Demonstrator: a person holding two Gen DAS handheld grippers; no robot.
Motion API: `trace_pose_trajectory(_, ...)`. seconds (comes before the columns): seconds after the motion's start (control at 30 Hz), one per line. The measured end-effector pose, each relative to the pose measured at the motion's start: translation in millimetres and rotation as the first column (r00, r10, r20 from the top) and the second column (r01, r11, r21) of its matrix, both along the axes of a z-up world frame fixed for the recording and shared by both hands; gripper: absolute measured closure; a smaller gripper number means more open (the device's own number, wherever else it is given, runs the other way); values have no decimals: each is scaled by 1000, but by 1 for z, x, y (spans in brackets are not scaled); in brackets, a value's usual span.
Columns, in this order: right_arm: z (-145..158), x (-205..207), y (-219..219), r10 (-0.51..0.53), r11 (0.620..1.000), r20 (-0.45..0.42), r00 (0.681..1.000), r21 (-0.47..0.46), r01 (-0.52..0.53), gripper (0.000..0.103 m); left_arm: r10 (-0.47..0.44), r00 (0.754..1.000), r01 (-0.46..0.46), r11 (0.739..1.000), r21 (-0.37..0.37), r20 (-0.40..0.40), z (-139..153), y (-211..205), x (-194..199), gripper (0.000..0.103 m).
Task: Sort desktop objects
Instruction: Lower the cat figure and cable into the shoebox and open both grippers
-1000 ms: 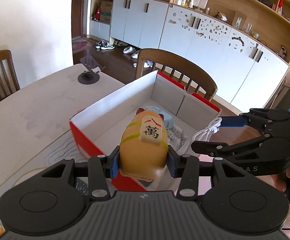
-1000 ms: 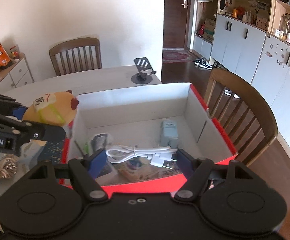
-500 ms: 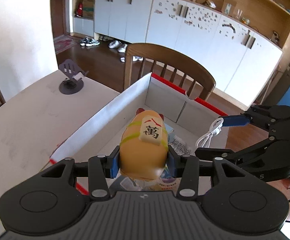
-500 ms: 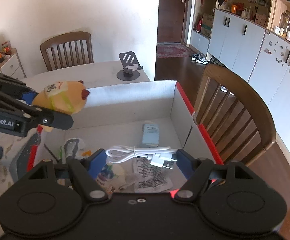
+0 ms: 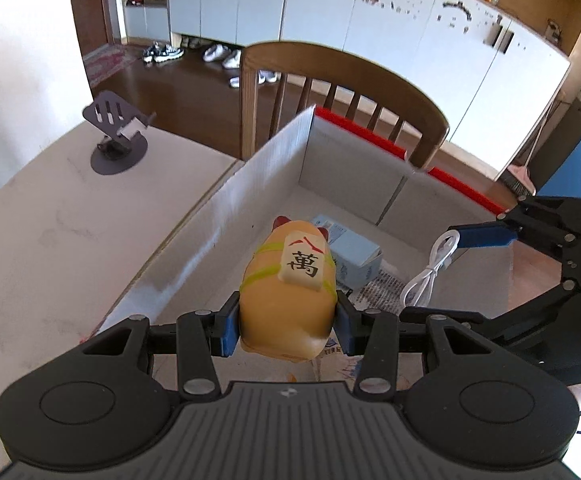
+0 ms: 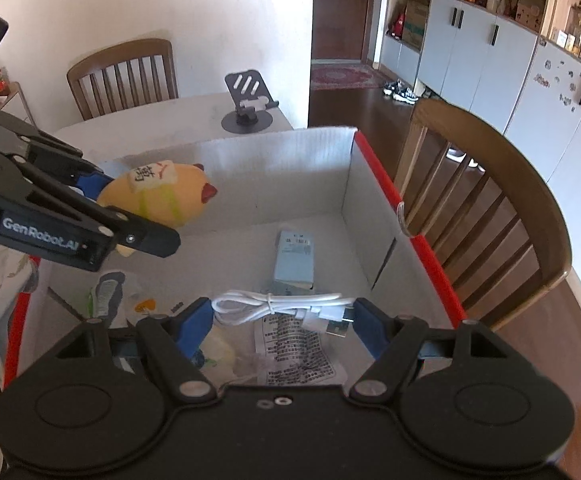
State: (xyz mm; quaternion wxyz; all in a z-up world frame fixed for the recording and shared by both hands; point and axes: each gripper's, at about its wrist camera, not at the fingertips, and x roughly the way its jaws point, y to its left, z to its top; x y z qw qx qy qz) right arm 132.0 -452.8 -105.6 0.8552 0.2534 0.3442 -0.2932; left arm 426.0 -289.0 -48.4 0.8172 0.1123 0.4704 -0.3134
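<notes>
My left gripper (image 5: 286, 320) is shut on a yellow squishy toy (image 5: 286, 280) that bears a mahjong tile. It holds the toy over the near left part of the open white box with red outer sides (image 5: 250, 208). The right wrist view shows the toy (image 6: 158, 196) in the left gripper (image 6: 130, 208), above the box (image 6: 290, 168). My right gripper (image 6: 282, 312) is shut on a coiled white USB cable (image 6: 266, 306) that spans its blue pads, also above the box. On the box floor lie a light blue carton (image 6: 294, 256), a printed leaflet (image 6: 294, 352) and some packets.
A grey phone stand (image 5: 116, 136) stands on the pale table (image 5: 50, 240) beyond the box. A wooden chair (image 6: 490, 184) is close against the box's far side. Another chair (image 6: 122, 72) stands at the table's far end. Packets lie outside the box at the left.
Both grippers have moved forward and down over the box with their loads. The toy has gone from above the box's near rim to above its inside. Neither grip has changed.
</notes>
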Motion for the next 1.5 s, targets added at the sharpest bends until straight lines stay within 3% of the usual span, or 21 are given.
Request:
trace_pose_trajectory(0.7,-34,16,-21,-42,990,-80,996,130,52,28,-21,997,33,988,148,-80,-52,-22,21,59)
trace_pose_trajectory(1.27,-39,19,-24,-42,989,-97,994,140,55,27,-24,994,41,987,153,-107,-61,-23,23,57)
trace_pose_trajectory(1.33,-39,19,-25,-42,989,-92,995,139,55,27,-22,995,38,988,152,-101,-60,-22,23,56)
trace_pose_trajectory(1.5,-37,16,-23,-46,989,-81,996,136,57,27,-18,997,29,989,146,-75,-55,-20,21,40)
